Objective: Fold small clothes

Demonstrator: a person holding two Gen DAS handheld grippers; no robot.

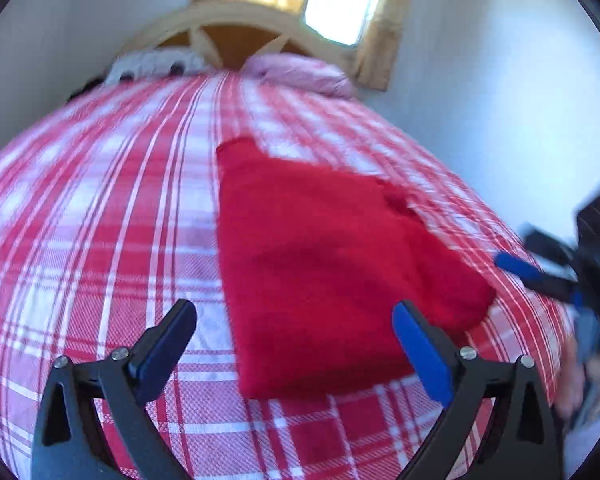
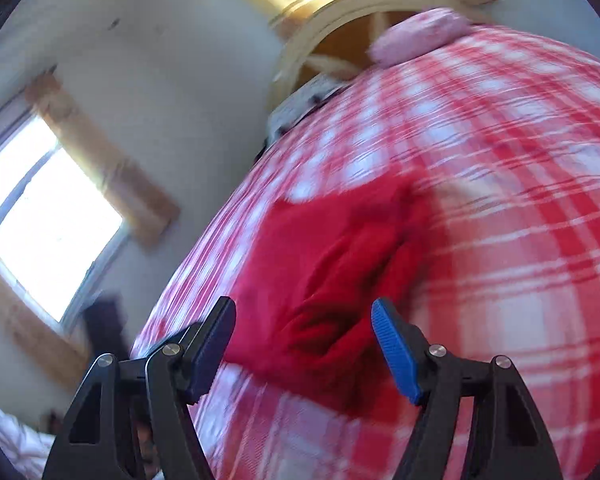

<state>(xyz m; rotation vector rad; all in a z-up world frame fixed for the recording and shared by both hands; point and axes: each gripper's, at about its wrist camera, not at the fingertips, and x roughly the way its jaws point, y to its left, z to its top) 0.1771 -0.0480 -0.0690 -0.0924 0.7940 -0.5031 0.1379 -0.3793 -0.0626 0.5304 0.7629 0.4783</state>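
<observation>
A red garment (image 1: 332,256) lies folded flat on the red and white checked bedspread (image 1: 100,220). My left gripper (image 1: 296,340) hovers over its near edge, jaws wide open, nothing between the blue pads. The right gripper (image 1: 540,276) shows at the right edge of the left wrist view, beside the garment's right side. In the right wrist view the same red garment (image 2: 332,272) is blurred and rumpled at its near end. My right gripper (image 2: 304,344) stands open just above that end, its pads clear of the cloth.
A wooden headboard (image 1: 236,28) and a pink pillow (image 1: 300,74) sit at the far end of the bed. Windows (image 2: 48,220) with wooden frames are set in the white walls. The bed's edge drops off on the left of the right wrist view.
</observation>
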